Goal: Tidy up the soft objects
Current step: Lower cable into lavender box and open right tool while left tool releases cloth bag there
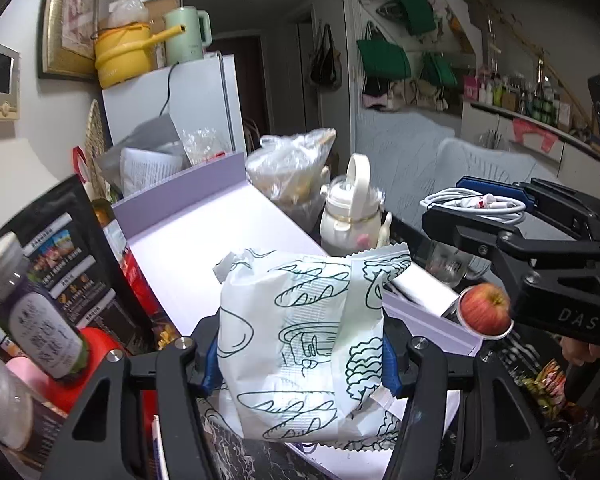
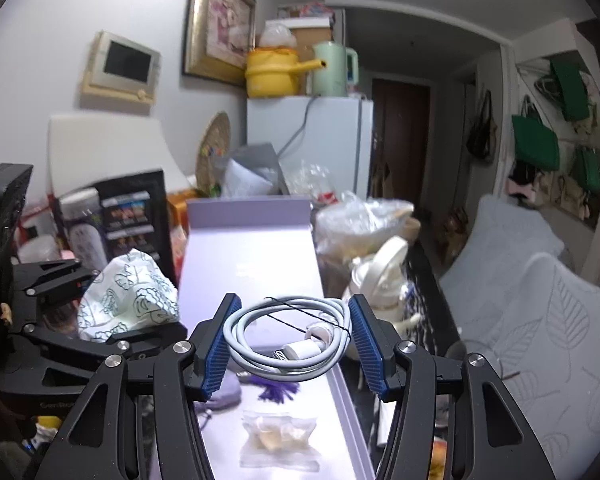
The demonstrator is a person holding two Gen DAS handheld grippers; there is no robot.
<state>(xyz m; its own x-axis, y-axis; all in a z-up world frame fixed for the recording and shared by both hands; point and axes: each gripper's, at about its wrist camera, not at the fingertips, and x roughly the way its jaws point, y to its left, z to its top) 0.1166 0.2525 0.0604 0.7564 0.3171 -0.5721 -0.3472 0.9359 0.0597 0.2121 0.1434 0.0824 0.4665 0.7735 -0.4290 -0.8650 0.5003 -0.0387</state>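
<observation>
My left gripper (image 1: 300, 356) is shut on a puffy white snack bag (image 1: 300, 336) printed with green drawings, held above the near end of a long lilac tray (image 1: 204, 236). The same bag (image 2: 128, 296) shows at the left of the right wrist view. My right gripper (image 2: 294, 340) is shut on a coiled white charging cable (image 2: 288, 336), hanging over the lilac tray (image 2: 256, 252). In the left wrist view that cable (image 1: 476, 204) and right gripper (image 1: 496, 212) sit at the right. A clear packet (image 2: 278, 436) and a purple tassel (image 2: 278, 392) lie on the tray below.
A cream bottle (image 1: 354, 216), a clear plastic bag of food (image 1: 292, 168) and an apple (image 1: 485, 309) stand right of the tray. A black pouch (image 1: 68, 256), jars and a red lid crowd its left. A fridge (image 2: 320, 140) stands behind; a pale sofa (image 2: 540, 300) is at right.
</observation>
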